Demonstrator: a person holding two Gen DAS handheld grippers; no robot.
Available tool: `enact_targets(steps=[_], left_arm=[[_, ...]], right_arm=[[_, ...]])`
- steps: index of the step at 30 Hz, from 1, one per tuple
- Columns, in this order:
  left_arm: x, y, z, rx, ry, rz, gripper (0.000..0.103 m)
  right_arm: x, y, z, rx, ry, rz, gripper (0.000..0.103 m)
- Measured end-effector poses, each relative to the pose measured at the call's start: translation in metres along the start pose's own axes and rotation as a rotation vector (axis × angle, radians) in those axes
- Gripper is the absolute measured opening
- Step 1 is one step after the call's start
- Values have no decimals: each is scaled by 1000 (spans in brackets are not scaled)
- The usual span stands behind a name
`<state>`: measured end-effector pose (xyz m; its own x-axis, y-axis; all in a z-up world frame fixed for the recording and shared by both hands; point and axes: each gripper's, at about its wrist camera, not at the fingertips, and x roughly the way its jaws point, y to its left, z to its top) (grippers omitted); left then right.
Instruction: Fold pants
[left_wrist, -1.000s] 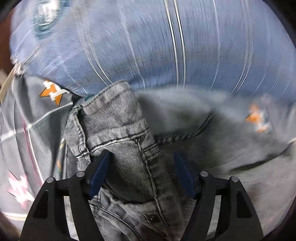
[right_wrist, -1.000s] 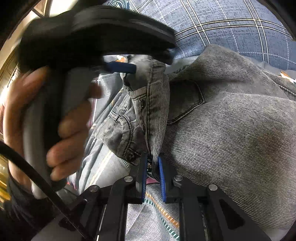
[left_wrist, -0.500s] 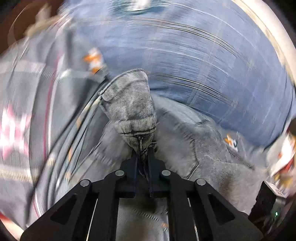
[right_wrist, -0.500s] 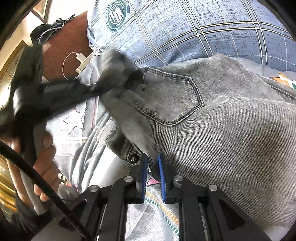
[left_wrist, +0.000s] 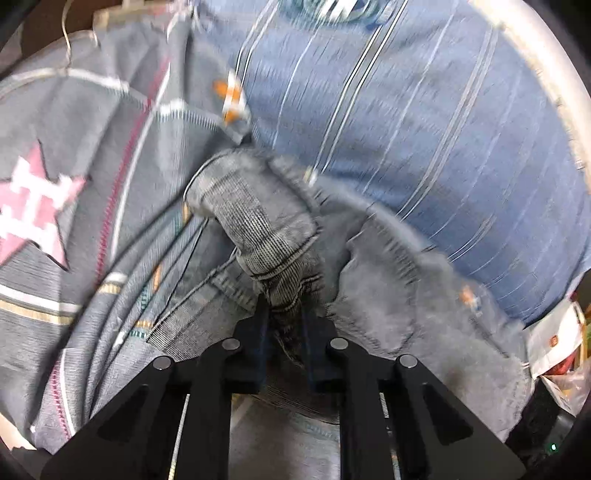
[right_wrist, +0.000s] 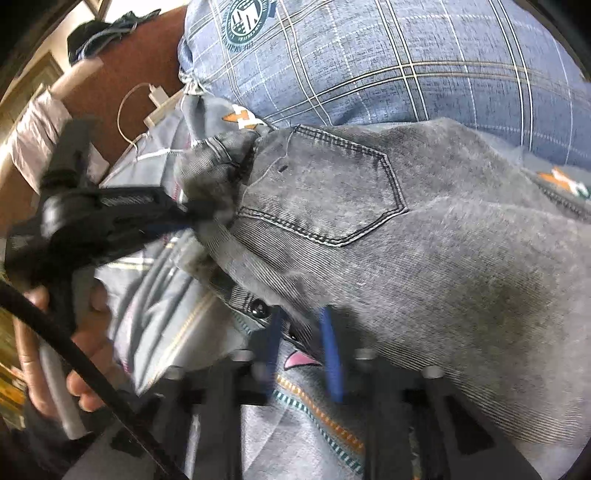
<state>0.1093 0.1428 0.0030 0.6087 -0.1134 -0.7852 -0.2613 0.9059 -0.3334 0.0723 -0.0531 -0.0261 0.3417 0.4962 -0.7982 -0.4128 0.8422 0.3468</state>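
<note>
Pants (right_wrist: 369, 236) on patterned, apparently quilted bedding (left_wrist: 74, 122)

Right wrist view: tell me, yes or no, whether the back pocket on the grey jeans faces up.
Yes, the stitched back pocket lies uppermost on the grey jeans, fully in sight.

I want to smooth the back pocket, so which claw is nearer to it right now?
Left. The left claw grips the waistband right beside the pocket; the right claw sits lower, at the jeans edge near the button.
</note>
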Motion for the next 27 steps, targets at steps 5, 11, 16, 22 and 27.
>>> enact_targets(steps=[5, 11, 16, 22, 27], left_arm=[[-7, -4, -16, -11, -11, 95, 13], [39, 6, -25, -47, 155, 184, 17], [18, 1, -18, -27, 47, 235, 53], [-11, -10, -16, 11, -114, 233, 53], [-23, -40, -24, 134, -187, 132, 57]], right_arm=[[-28, 7, 7, -20, 10, -6, 3], [5, -17, -3, 69, 94, -28, 3], [-19, -20, 7, 102, 32, 36, 26], [-60, -36, 17, 165, -48, 9, 47], [-119, -62, 6, 236, -146, -69, 61]])
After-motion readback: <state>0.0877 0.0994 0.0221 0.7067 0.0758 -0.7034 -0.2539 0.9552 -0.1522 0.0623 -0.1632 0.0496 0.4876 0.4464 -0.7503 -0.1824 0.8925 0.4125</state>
